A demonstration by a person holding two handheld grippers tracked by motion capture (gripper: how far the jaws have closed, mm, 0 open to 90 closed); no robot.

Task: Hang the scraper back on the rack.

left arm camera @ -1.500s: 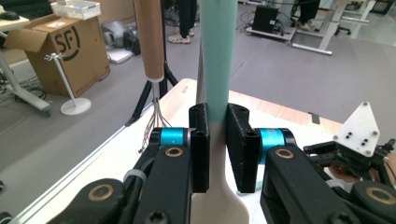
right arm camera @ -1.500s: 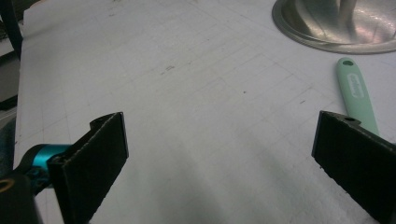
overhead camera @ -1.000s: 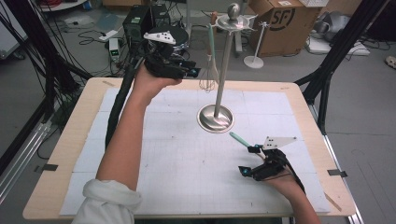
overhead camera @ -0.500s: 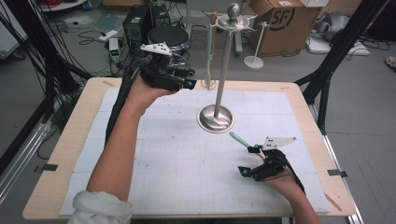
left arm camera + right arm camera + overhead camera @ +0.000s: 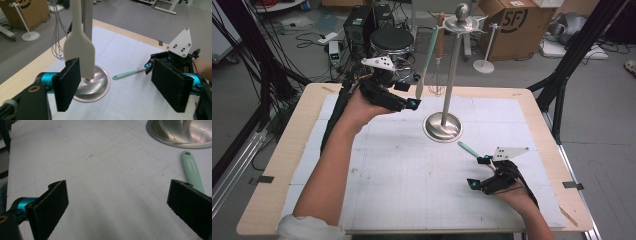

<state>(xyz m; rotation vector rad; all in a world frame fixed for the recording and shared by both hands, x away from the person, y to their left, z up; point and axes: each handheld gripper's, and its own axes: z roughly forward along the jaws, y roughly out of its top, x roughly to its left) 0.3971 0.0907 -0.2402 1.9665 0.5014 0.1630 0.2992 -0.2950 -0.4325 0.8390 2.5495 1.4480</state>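
Note:
A metal stand (image 5: 451, 75) rises from a round base (image 5: 442, 127) at the back middle of the white mat. From its top hang a spatula (image 5: 427, 55) with a green handle and a wire whisk (image 5: 438, 82). My left gripper (image 5: 408, 95) is level with the spatula's white blade (image 5: 80, 52). Its jaws have just been opening and stand wide, with the blade hanging free beside the left pad (image 5: 67, 85). My right gripper (image 5: 478, 172) rests open on the mat at the right, holding nothing. A green-handled utensil (image 5: 469, 149) lies just beyond it, its handle (image 5: 191, 171) near the right pad.
The mat covers a wooden table (image 5: 282, 165). On the floor behind are a cardboard box (image 5: 512, 25), black equipment (image 5: 362, 25), cables and a small white stand (image 5: 484, 62). Black frame legs (image 5: 562, 85) flank the table. The other gripper (image 5: 178, 53) appears far off in the left gripper view.
My left hand has sunk a little and shifted toward the stand, and its jaws have opened off the hanging spatula. The right gripper has stayed put.

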